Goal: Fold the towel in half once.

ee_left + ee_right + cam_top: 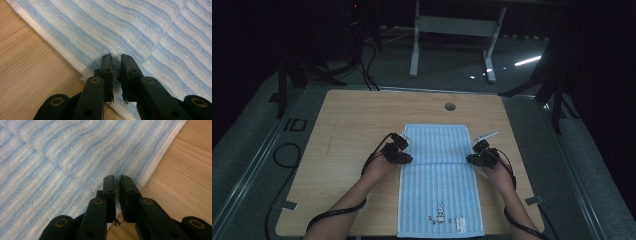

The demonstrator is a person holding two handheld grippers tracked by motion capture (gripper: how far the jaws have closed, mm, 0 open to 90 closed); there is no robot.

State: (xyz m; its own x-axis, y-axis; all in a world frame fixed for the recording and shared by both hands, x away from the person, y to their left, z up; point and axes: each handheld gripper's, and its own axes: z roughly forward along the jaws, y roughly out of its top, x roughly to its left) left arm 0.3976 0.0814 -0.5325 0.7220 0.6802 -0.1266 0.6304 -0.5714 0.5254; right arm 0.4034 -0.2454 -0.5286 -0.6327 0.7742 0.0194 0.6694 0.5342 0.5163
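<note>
1. The worktop (352, 120) is pale wood with a round hole (450, 106) near its far edge.
2. The left gripper (406, 159) sits at the towel's left edge, about halfway along its length. In the left gripper view its jaws stand nearly closed, with only a thin slit between them, and their tips press on the towel (150, 32) just inside its white hem. Whether any cloth is pinched in the slit cannot be told.
3. The towel (439, 150) lies flat on the worktop, right of centre, with its long side running near to far. It is blue and white striped, and a crease crosses it between the two grippers. Its near end reaches the near edge of the worktop and bears a small rabbit print (440, 212) and a label (460, 224).
4. The right gripper (470, 159) sits at the towel's right edge, opposite the left one. In the right gripper view its jaws are likewise almost shut, with their tips on the towel (62, 152) close to the hem; bare wood lies to their right. A grip on the cloth cannot be confirmed.
</note>
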